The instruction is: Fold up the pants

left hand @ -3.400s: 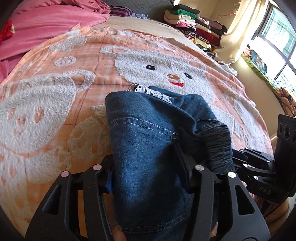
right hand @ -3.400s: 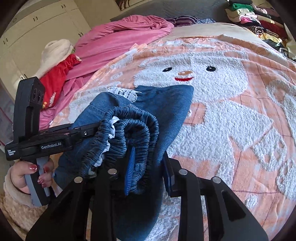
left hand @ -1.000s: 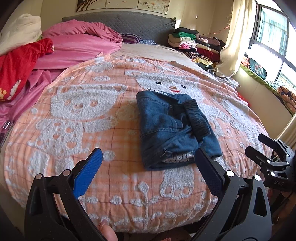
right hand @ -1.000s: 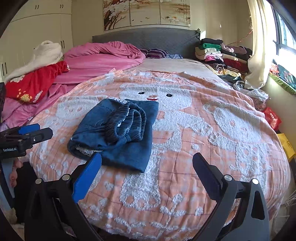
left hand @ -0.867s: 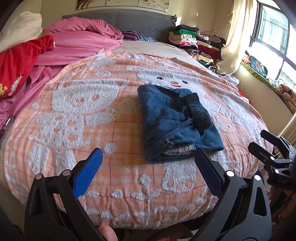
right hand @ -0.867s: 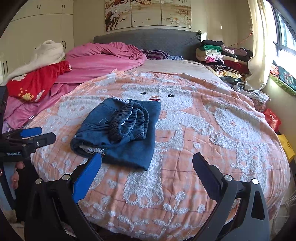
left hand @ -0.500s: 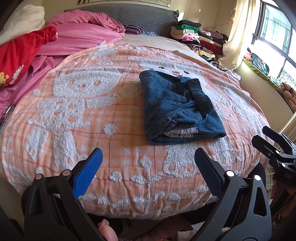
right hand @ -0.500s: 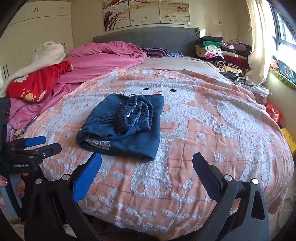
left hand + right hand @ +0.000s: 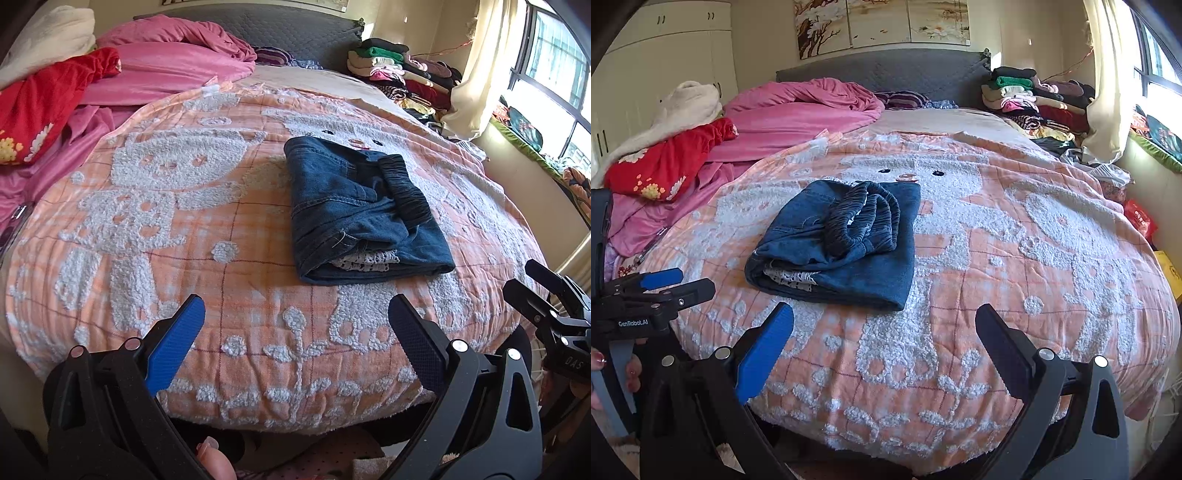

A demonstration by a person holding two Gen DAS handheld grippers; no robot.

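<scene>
Both tongs, left and right, gape empty off the bed's near edge, since the pants lie folded mid-bed.

The left hand-held gripper hung with jaws wide apart and empty. Ahead of it, folded denim pants lay on the bed's orange blanket; the right hand-held gripper stood rightward.
</scene>
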